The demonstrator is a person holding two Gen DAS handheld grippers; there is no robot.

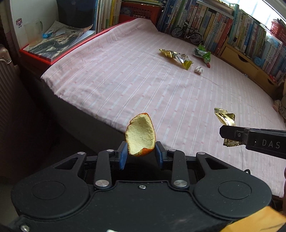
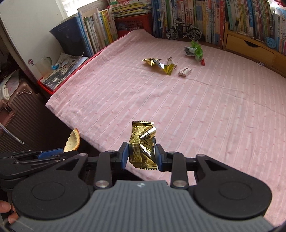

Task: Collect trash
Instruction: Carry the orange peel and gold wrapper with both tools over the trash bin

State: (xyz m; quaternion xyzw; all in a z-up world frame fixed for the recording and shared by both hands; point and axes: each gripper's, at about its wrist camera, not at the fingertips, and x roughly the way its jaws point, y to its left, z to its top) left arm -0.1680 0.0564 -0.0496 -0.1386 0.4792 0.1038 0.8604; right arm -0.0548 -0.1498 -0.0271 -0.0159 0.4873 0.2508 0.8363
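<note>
- Pink striped cloth (image 2: 196,107) covers the bed; books (image 2: 178,16) line its far edge.
- Red crate (image 2: 133,22) among them holds books.
- Left gripper (image 1: 141,151) pinches an orange peel (image 1: 140,134) over the bed's near left edge.
- Right gripper (image 2: 142,155), marked "DAS", clamps a gold wrapper (image 2: 142,146).
- More wrappers (image 2: 160,66) lie near the far edge.

1. Bed (image 2: 205,110): the wide middle and near part of the sheet lie bare, open to pass over.
2. Far end: wrappers (image 2: 159,66), a small packet (image 2: 185,72) and a green bag (image 2: 194,50) lie near each other.
3. Behind them, a toy bicycle (image 2: 184,32) and books (image 2: 178,16) wall the far edge.
4. Left: suitcase (image 2: 19,114) near the bed's side.
</note>
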